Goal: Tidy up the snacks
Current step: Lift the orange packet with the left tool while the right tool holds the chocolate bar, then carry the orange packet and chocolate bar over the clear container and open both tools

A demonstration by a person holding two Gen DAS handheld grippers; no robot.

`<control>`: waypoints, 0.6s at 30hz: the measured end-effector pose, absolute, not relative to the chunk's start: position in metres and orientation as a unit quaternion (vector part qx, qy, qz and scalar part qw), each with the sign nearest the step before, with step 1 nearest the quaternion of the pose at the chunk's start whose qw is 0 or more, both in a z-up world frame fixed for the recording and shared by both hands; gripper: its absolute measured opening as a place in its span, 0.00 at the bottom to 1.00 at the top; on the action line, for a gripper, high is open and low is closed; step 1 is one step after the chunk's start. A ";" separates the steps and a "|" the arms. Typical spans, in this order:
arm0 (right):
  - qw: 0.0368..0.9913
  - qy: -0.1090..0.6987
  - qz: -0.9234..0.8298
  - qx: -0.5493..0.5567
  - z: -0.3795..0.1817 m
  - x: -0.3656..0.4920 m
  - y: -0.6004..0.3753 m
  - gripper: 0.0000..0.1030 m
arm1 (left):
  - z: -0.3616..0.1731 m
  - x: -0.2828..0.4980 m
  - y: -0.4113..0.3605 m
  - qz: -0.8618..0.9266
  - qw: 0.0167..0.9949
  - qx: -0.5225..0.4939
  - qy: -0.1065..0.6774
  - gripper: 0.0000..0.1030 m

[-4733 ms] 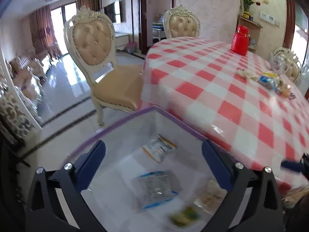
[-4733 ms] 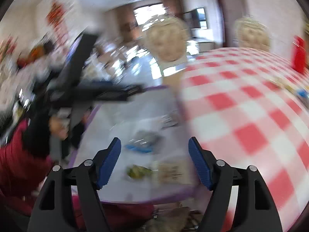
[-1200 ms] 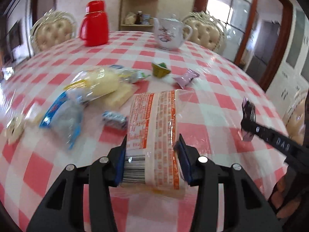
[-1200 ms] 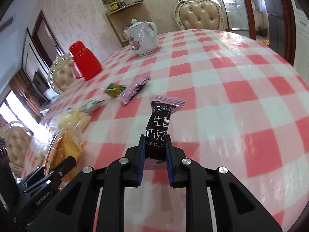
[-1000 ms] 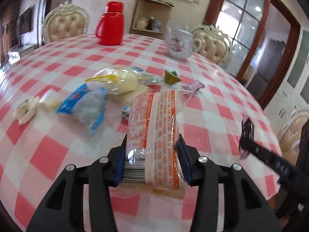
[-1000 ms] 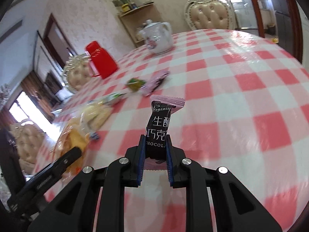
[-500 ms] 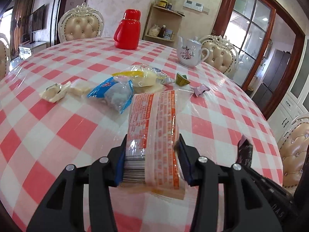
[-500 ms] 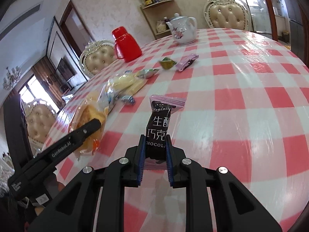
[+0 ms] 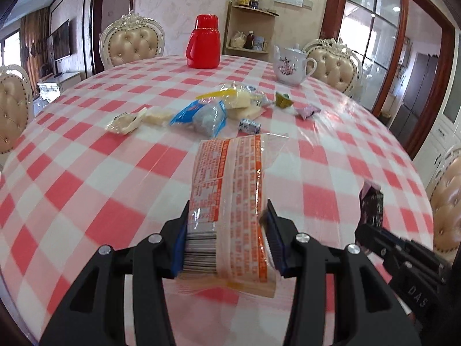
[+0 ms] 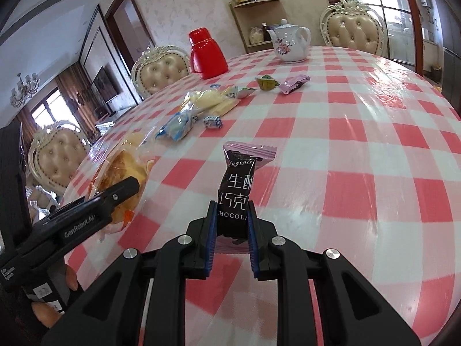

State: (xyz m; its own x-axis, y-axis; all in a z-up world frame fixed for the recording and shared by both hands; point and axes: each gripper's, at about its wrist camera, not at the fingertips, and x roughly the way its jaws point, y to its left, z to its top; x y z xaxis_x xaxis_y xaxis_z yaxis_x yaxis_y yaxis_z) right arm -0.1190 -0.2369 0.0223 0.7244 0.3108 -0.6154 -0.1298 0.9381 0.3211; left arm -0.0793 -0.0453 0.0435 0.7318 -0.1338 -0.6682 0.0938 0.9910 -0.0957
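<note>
- Left gripper is clamped on a clear bread packet with orange print and a barcode, which sticks out forward between its pads
- Right gripper pinches a dark chocolate wrapper with pink crimped ends, standing upright
- Ahead of both, loose snacks lie on the red-checked counter

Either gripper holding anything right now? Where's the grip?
Both. Left gripper clamps the orange-printed bread packet at its near, barcode end. Right gripper pinches the dark chocolate bar by its lower end.
</note>
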 end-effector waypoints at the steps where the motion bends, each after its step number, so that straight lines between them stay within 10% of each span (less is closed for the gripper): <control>1: 0.920 0.351 0.122 0.126 0.023 -0.122 -0.235 0.19 | 0.043 -0.084 -0.044 -0.061 0.930 -0.024 0.362 0.46; 18: 0.916 0.344 0.197 0.057 0.039 -0.180 -0.160 0.19 | 0.051 -0.178 0.008 -0.047 0.933 0.017 0.357 0.46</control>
